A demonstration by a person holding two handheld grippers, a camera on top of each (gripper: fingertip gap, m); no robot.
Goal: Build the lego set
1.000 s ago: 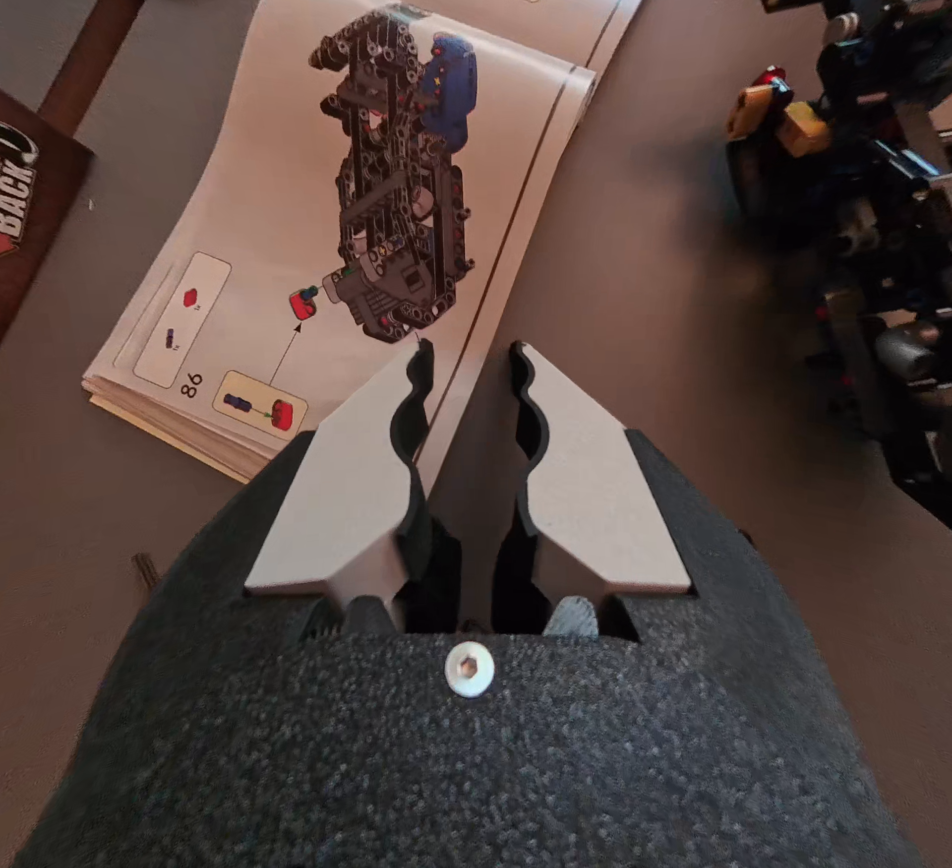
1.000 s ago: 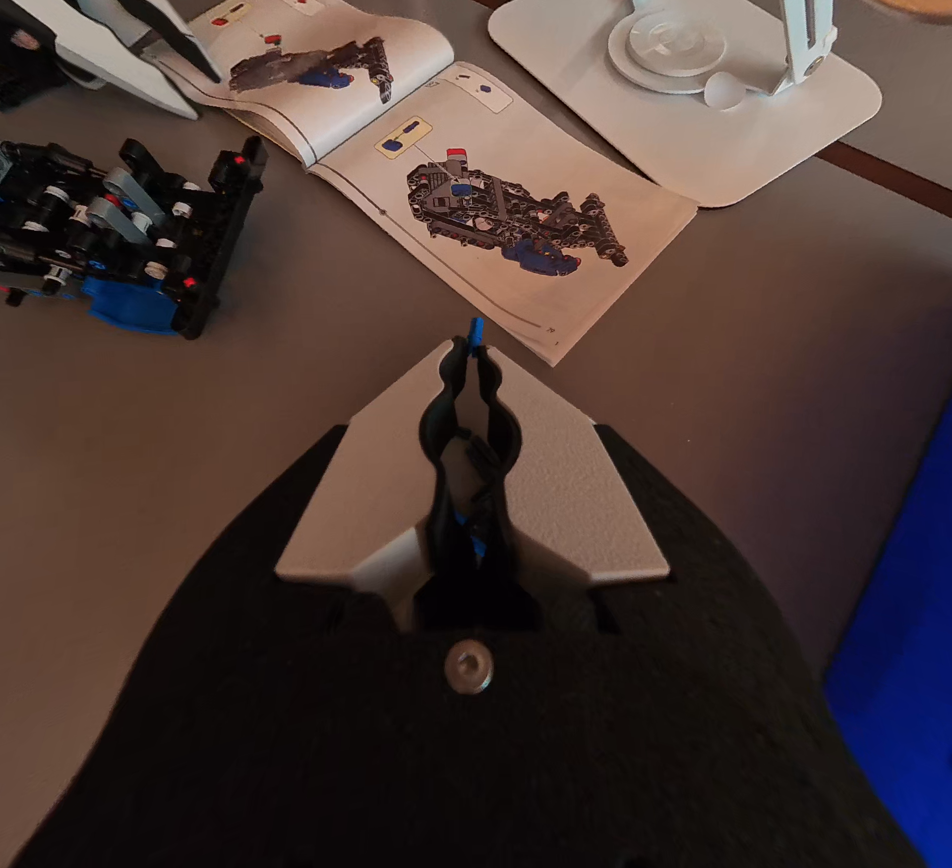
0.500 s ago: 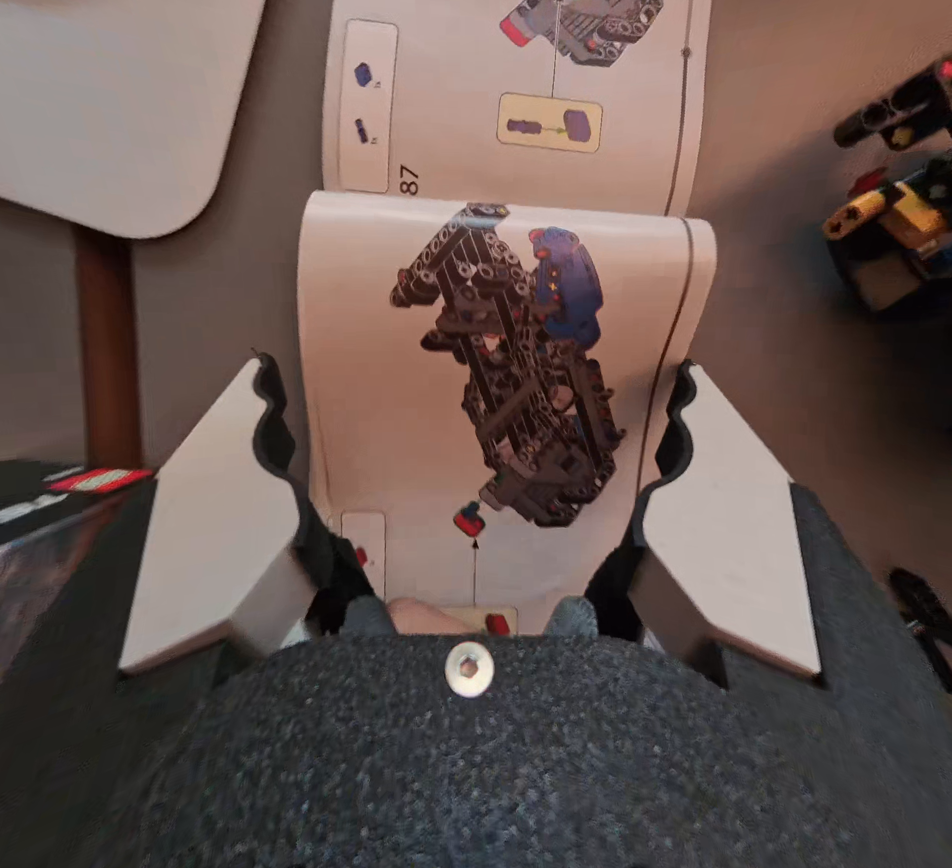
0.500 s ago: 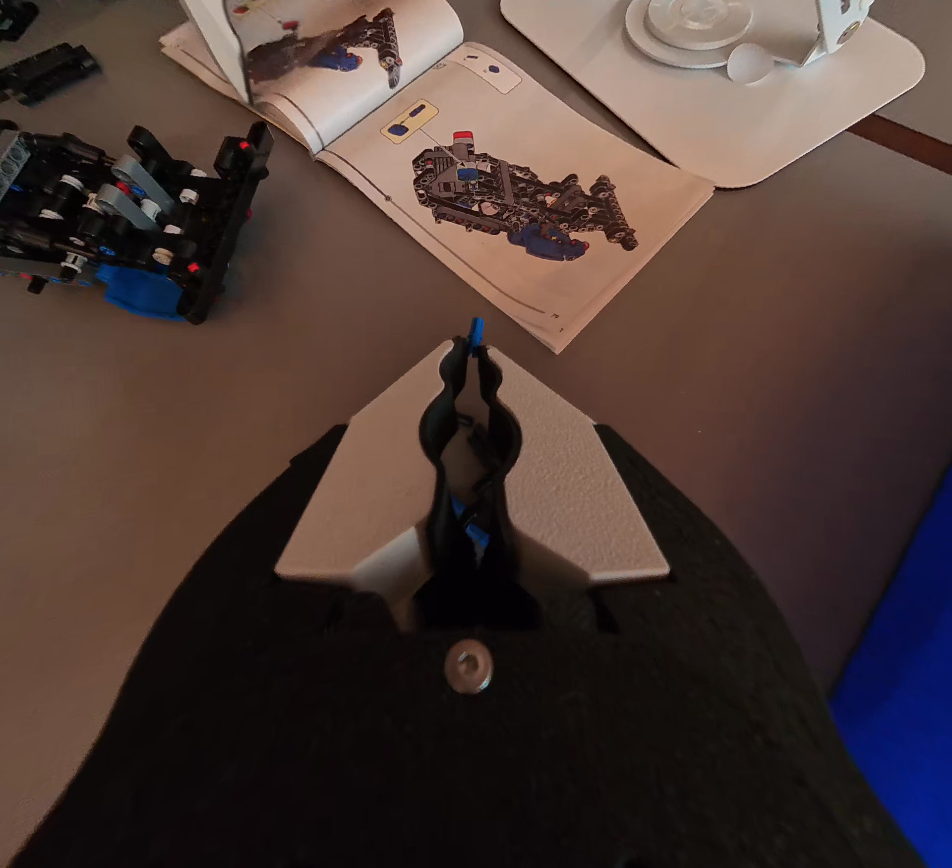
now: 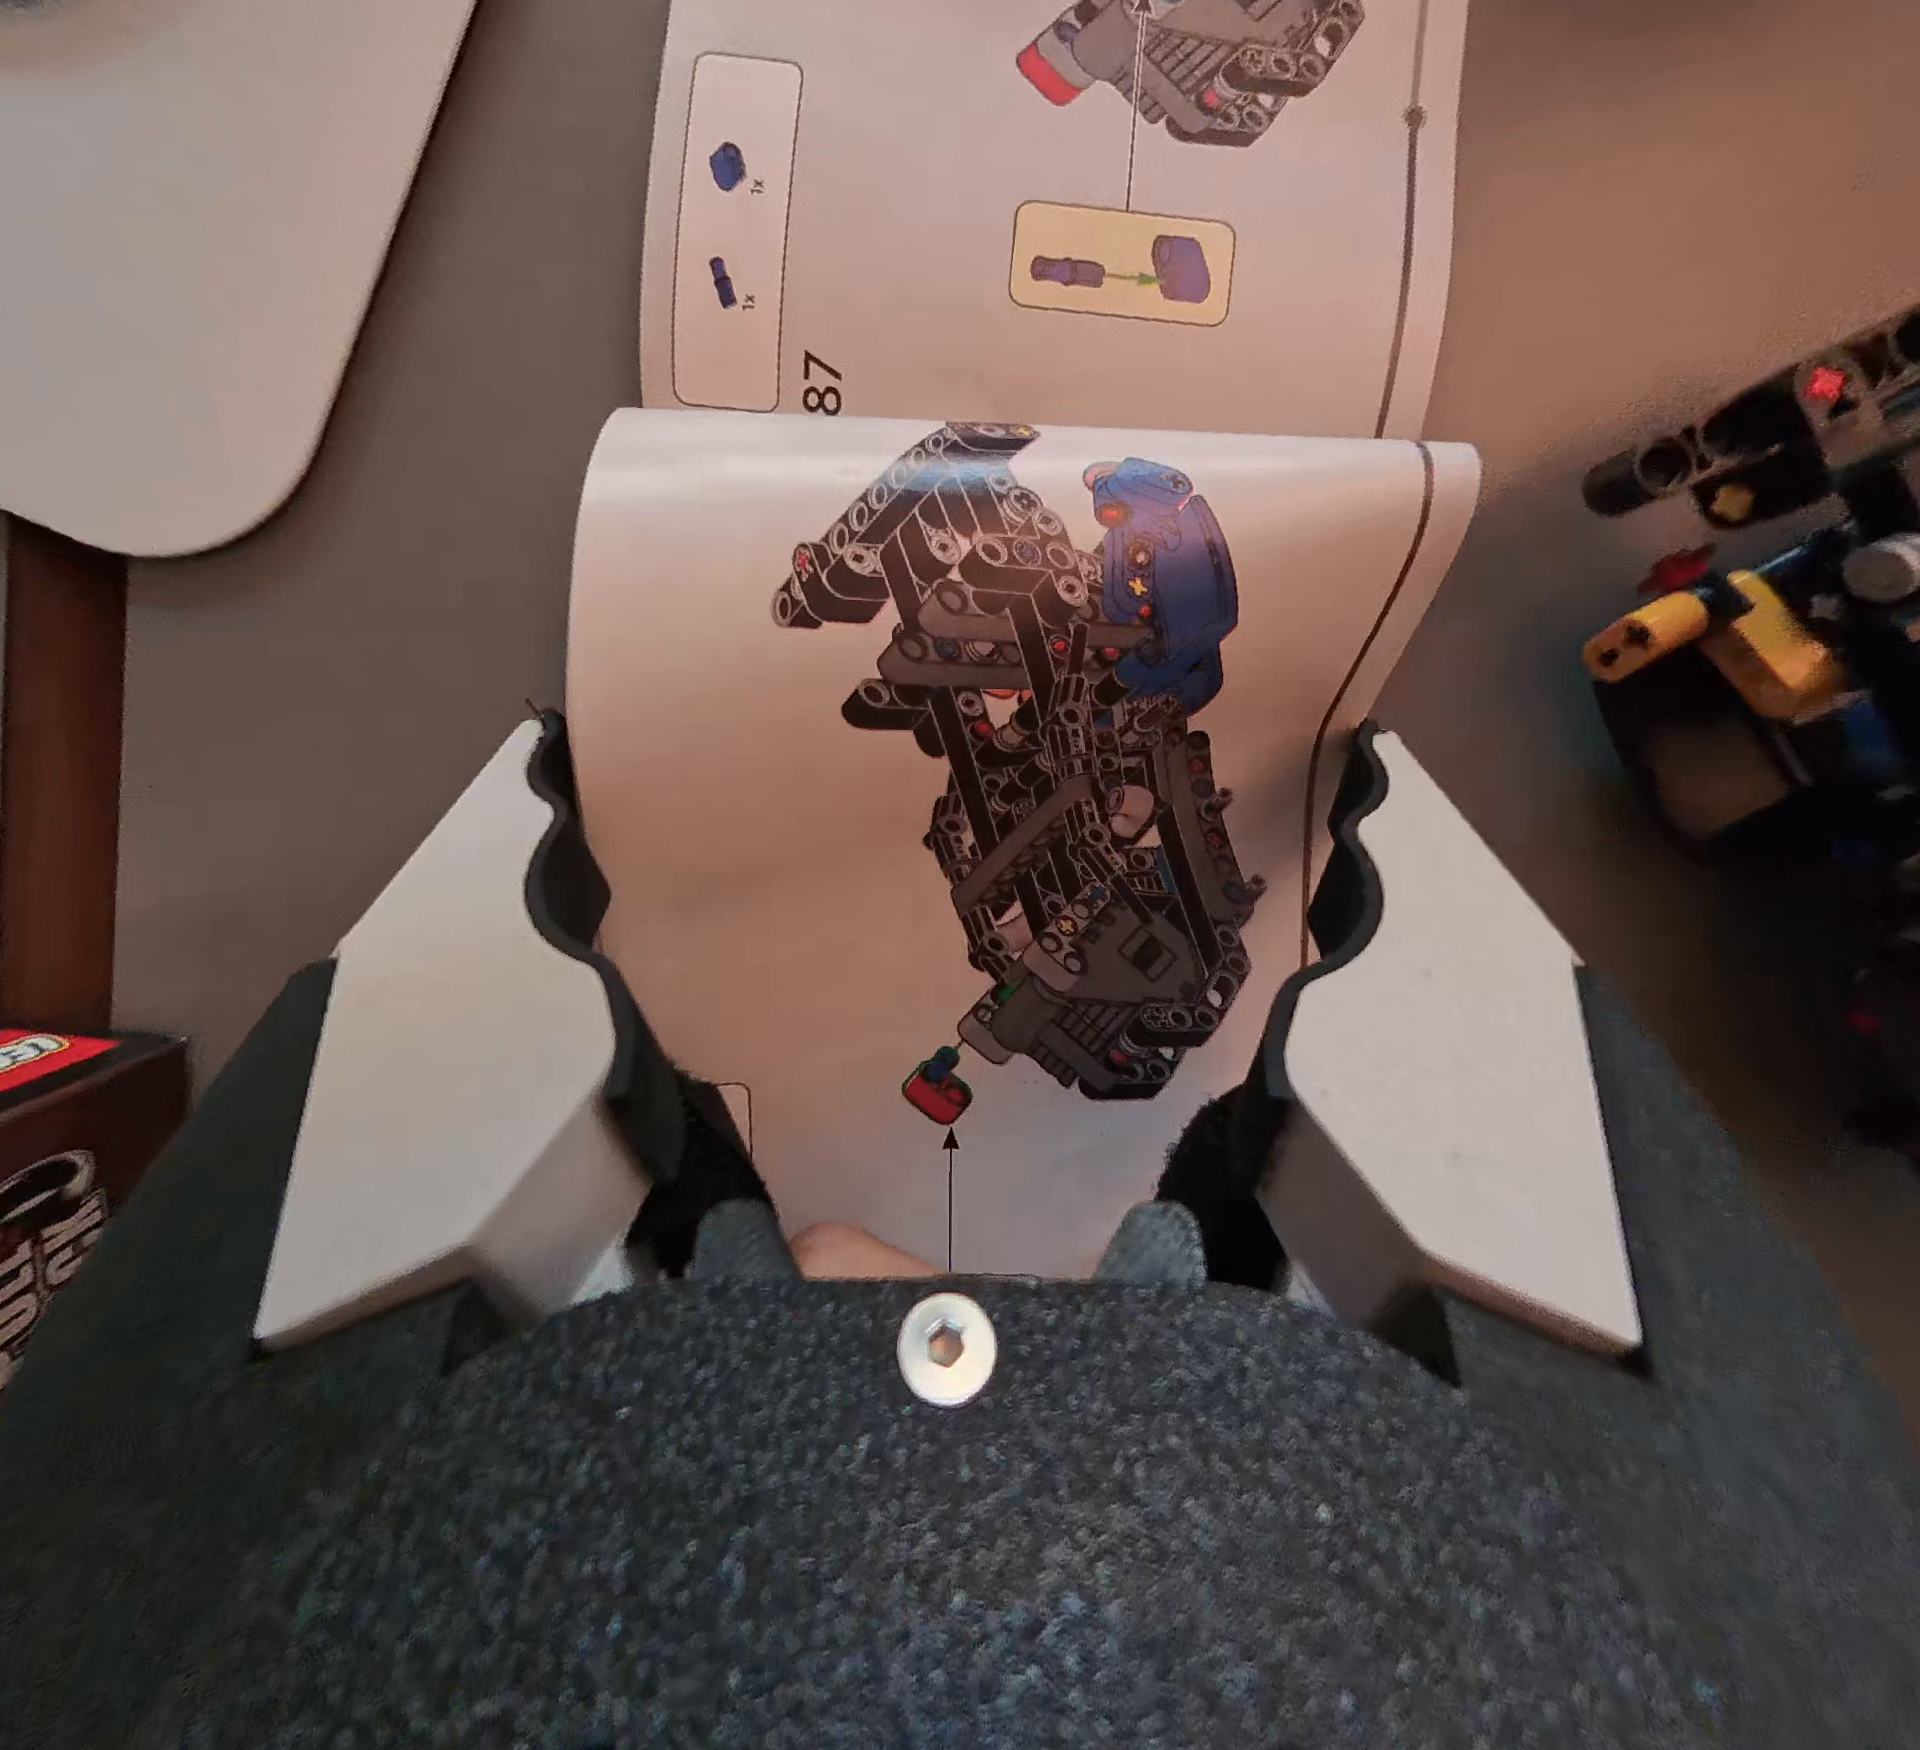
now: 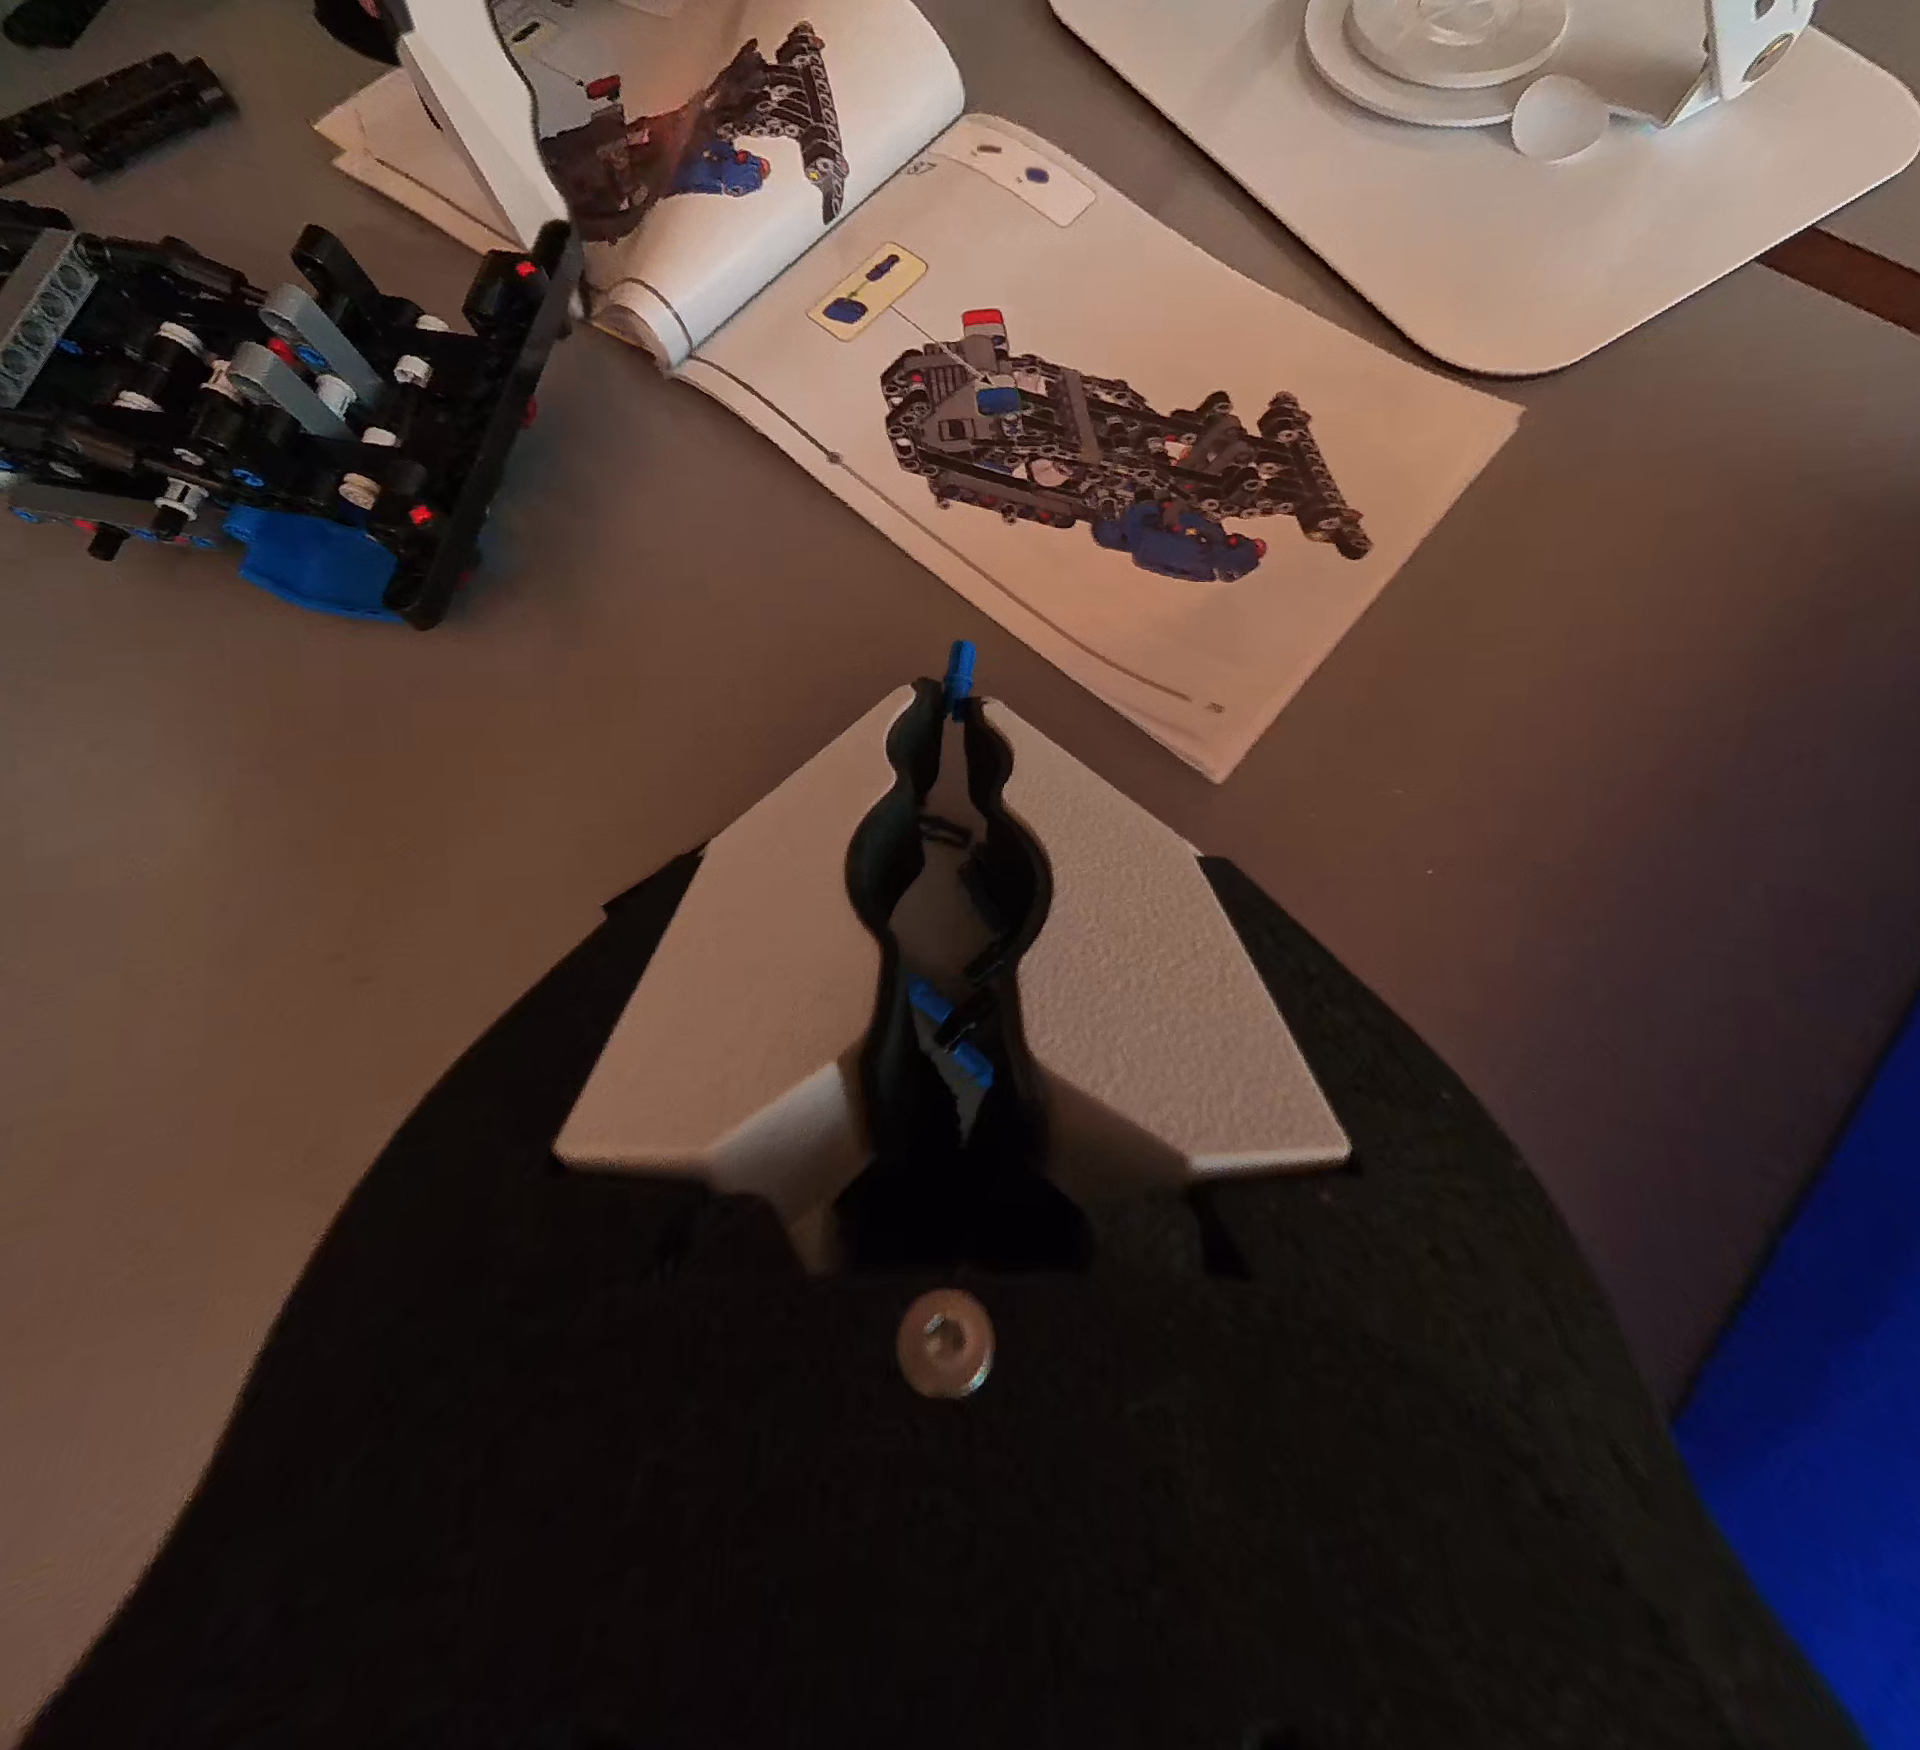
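Note:
The instruction booklet (image 5: 1039, 142) lies open on the grey table, its near page (image 5: 727, 817) curled up. My left gripper (image 5: 954, 729) is wide open, one finger on each side of that curled page. One of its white fingers (image 6: 457, 38) shows in the right wrist view over the booklet (image 6: 1143, 474). My right gripper (image 6: 951, 698) is shut on a small blue pin (image 6: 961, 664) that sticks out past the tips, above bare table. The partly built black and blue model (image 6: 260, 433) sits left of the booklet; it also shows in the left wrist view (image 5: 1766, 640).
A white stand base (image 6: 1507, 142) sits behind the booklet and shows in the left wrist view (image 5: 208, 194). A dark set box (image 5: 62, 1129) is at the left. Loose black parts (image 6: 104, 121) lie at the far left. A blue surface (image 6: 1818, 1388) lies beyond the table's right edge. The gap from one gripper's tips to the other's is roughly 20 cm.
My left gripper has opened wide and moved from beside the booklet to over its curled page. My right gripper has kept hold of the blue pin and barely moved.

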